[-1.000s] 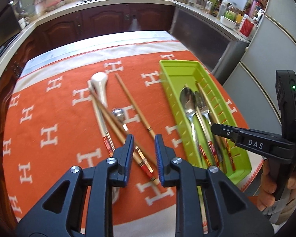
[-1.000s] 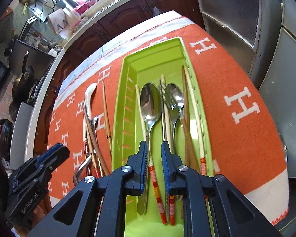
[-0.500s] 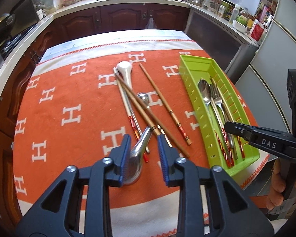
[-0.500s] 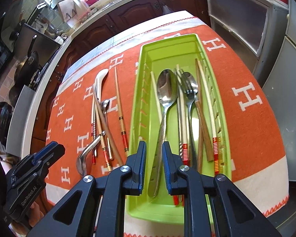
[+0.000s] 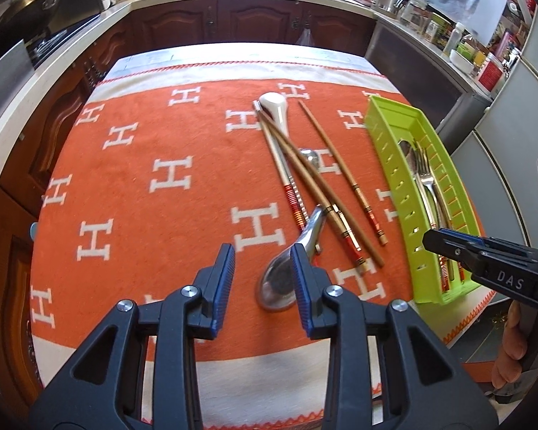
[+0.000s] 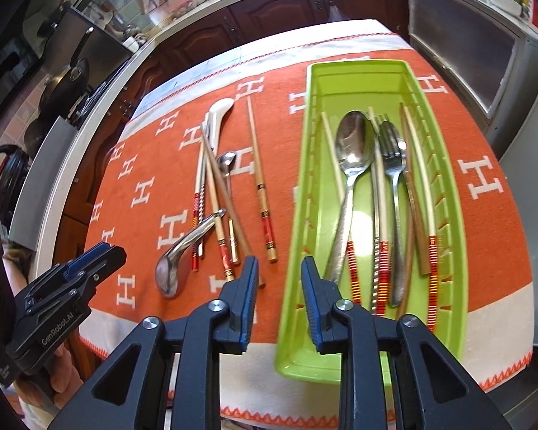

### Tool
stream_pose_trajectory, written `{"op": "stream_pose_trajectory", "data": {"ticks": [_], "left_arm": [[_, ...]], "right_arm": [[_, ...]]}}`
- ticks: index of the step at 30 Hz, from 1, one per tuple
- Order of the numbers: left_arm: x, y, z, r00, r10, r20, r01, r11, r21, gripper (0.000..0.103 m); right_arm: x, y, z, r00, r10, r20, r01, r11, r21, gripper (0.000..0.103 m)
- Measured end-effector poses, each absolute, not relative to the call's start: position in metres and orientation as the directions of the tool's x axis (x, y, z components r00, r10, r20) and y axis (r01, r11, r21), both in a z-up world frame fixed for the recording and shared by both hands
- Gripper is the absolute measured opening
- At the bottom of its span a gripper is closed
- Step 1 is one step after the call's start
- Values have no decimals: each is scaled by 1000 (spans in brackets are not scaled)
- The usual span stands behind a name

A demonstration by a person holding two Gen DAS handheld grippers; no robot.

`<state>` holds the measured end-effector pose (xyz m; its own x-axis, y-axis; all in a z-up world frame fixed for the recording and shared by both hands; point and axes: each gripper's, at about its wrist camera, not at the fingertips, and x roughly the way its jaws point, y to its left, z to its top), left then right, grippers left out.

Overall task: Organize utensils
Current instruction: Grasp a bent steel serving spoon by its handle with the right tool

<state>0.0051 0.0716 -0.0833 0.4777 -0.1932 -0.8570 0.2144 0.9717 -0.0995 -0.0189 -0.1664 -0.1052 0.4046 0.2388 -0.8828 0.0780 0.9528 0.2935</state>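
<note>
A green tray (image 6: 452, 193) on the orange cloth holds a steel spoon (image 6: 351, 154), a fork (image 6: 392, 157) and several chopsticks. Left of it lie loose chopsticks (image 5: 315, 186), a white ceramic spoon (image 5: 276, 107), a small steel spoon (image 5: 310, 157) and a steel soup spoon (image 5: 283, 272). My left gripper (image 5: 263, 279) is open and empty, above the soup spoon's bowl. My right gripper (image 6: 279, 302) is open and empty, over the tray's near left wall. The tray also shows in the left wrist view (image 5: 387, 136).
The cloth-covered table (image 5: 154, 179) stands in a kitchen with dark cabinets (image 5: 254, 21) behind and grey appliances (image 6: 459, 43) to the right. The table's front edge is just below both grippers.
Both grippers have pulled back and up from the table and their jaws have opened wider. The steel soup spoon now lies beside the left gripper's right finger.
</note>
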Motion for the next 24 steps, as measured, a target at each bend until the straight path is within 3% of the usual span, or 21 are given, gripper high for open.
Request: {"op": "stream_pose_trajectory", "data": {"ticks": [6,15,24], "left_arm": [[6,88,-92,469,-184,-864,180,977,-111,28],[8,109,-102,458,-191,-868,139,980,-142,29],[10,123,-114,434,-200,-879,120,979,-164,29]], "right_arm": [[-15,-153,-105,399,214,-891,46,966,253,43],[-14,-131,-85,452,186,-873,-11,979,203,43],[5,-94,-117,283,367,-886,-140,930,340,43]]}}
